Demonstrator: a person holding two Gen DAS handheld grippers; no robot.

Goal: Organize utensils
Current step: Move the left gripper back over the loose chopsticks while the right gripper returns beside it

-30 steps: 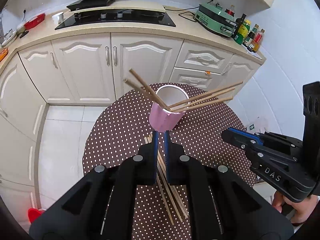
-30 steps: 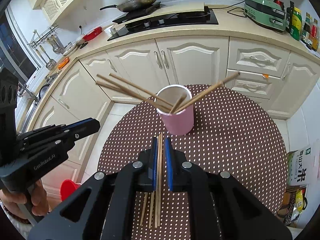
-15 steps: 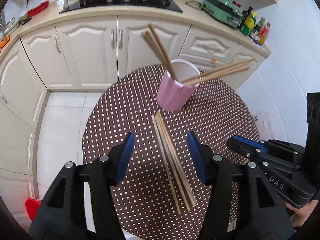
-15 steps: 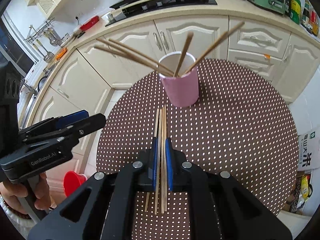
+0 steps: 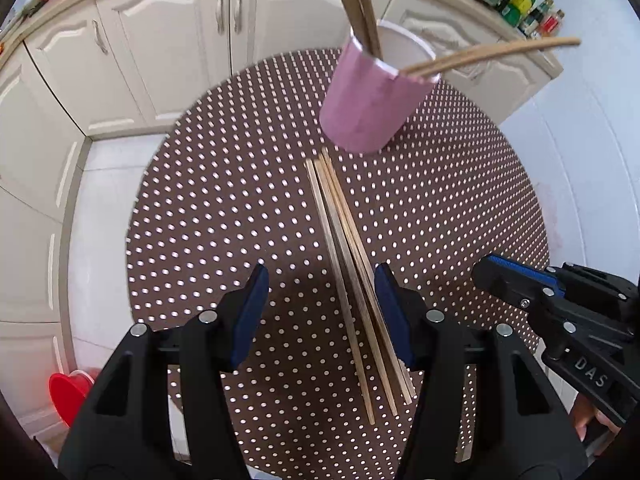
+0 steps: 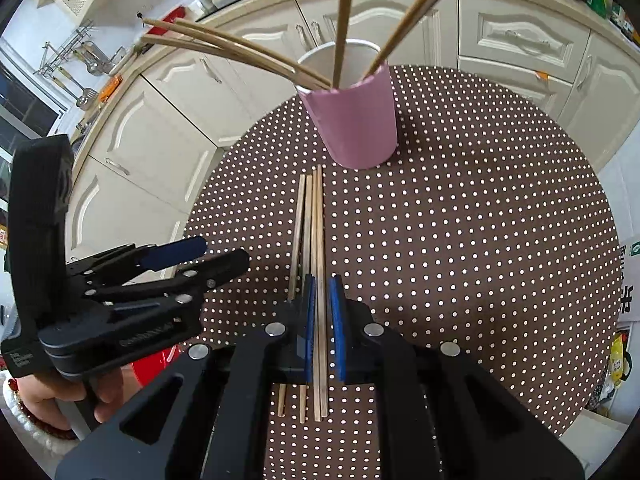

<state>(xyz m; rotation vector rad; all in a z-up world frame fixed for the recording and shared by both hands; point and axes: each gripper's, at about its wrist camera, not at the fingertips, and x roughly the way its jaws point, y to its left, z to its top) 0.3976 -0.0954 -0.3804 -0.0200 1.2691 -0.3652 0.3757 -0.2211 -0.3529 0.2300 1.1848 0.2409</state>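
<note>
1. Four loose chopsticks (image 5: pixel 352 280) lay side by side flat on the round dotted table (image 5: pixel 224 208), near its middle, running from just short of the pink cup (image 5: pixel 368 104) back toward the near edge.
2. The pink cup stood upright on the table toward its far edge, close to the far tips of the loose chopsticks; whether it touched them I could not tell.
3. More chopsticks (image 6: pixel 240 48) stood in the cup, leaning out over its rim in several directions.
4. My left tongs (image 5: pixel 320 312) were spread, one blue pad on either side of the loose chopsticks. The right-hand pad sat close against the outermost stick; the left-hand pad stood clear. Nothing was pinched.
5. My right tongs (image 6: pixel 323 320) were pressed nearly together above the same bundle. The right wrist view showed sticks passing through the narrow slot between the pads, but I could not tell whether the pads gripped any.
6. White kitchen cabinets (image 5: pixel 168 40) ran beyond the far edge of the table, and a red container (image 5: pixel 70 392) sat on the floor off the near left edge.
</note>
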